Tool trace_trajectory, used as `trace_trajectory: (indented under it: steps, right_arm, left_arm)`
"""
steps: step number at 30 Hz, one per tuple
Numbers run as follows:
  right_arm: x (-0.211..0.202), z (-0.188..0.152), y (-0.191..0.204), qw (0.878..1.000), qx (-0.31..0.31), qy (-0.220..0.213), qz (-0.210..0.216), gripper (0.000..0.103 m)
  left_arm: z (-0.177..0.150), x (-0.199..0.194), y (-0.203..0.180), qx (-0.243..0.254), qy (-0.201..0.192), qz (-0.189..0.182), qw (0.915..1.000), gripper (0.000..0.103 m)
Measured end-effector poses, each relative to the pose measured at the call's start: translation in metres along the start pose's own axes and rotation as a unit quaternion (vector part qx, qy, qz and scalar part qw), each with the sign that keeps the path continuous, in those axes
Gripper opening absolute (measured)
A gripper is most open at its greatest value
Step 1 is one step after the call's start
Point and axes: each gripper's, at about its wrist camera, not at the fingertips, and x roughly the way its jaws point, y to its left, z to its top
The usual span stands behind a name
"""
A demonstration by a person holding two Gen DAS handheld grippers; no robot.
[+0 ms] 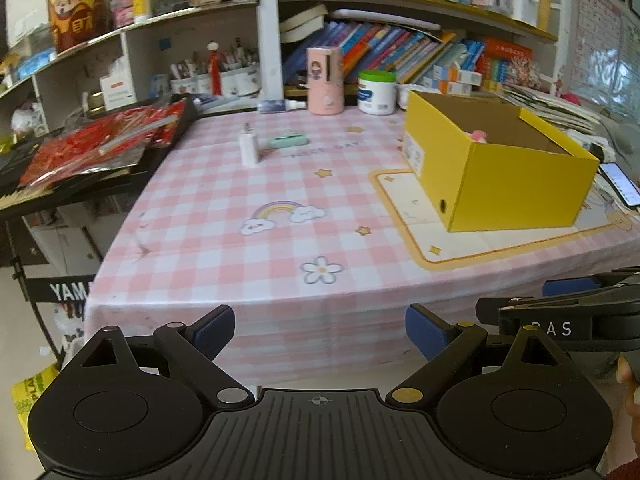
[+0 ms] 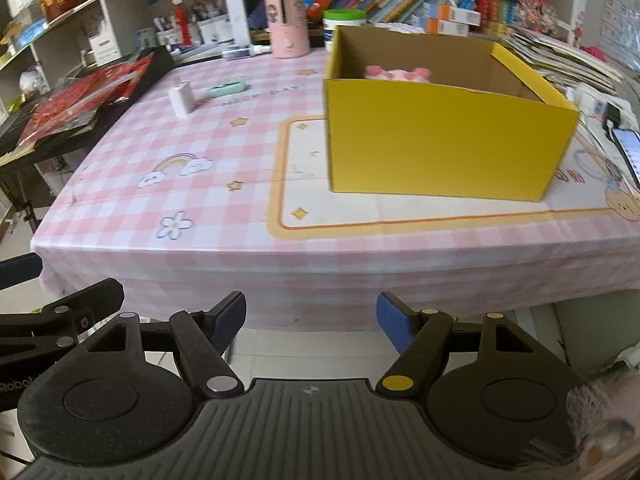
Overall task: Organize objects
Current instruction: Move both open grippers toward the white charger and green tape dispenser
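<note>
Claws both stood apart and empty: my left claw (image 1: pixel 320 330) and my right claw (image 2: pixel 311 320) hung off the near edge of the worktop (image 1: pixel 224 196), blue pads wide, nothing between them. The yellow box (image 2: pixel 440 140) sat on the pale mat at the right half of the worktop, open-topped, with a pink soft thing (image 2: pixel 398 73) already lying inside at the back. Two loose things remained out on the checked cloth, far left of the box: a small white charger (image 1: pixel 249 148) standing upright and, just beside it, a flat mint-green case (image 1: pixel 289 140).

I judged the step in hand to be the reach for one of those two. The charger looked the easier first pick; I reckoned my left claw was better placed for it. To do it well I would approach from above, straddle the narrow body squarely, and close low so it did not topple. The case lay flat, so it would need the pads set across its short width.
</note>
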Motion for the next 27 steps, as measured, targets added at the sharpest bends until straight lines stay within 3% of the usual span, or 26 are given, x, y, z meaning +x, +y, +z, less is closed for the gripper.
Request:
trace_trajectory:
  steps: [16,27]
  right_arm:
    - [0.023,0.026,0.049,0.997,-0.054,-0.009,0.045,0.071]
    - [0.058,0.065,0.064,0.996,-0.064,-0.012,0.063,0.071]
  left_arm:
    - [0.008,0.006,0.042,-0.038,-0.009,0.046,0.9982,0.094]
    - [0.039,0.040,0.064,-0.056,-0.005,0.060,0.9966,0.094]
